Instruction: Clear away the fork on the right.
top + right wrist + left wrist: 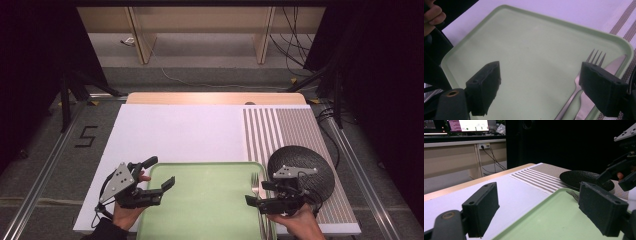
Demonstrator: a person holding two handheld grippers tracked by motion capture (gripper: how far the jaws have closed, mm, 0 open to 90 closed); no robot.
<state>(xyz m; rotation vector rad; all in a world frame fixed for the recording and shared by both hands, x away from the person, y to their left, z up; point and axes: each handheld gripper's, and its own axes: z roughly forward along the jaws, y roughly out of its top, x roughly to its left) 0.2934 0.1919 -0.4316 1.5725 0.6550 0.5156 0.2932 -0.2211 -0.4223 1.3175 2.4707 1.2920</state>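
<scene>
Fork (584, 82) and knife (599, 85) lay flat in the tray (200, 170) just under the right hand-held gripper (254, 193), released like the left hand-held gripper (165, 186); thin, stiff, slippery steel looked best pinched mid-handle.

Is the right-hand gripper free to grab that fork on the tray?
Probably yes. The right gripper hangs just above the fork with its jaws apart, nothing between them. The knife lies close beside the fork and could get caught too.
</scene>
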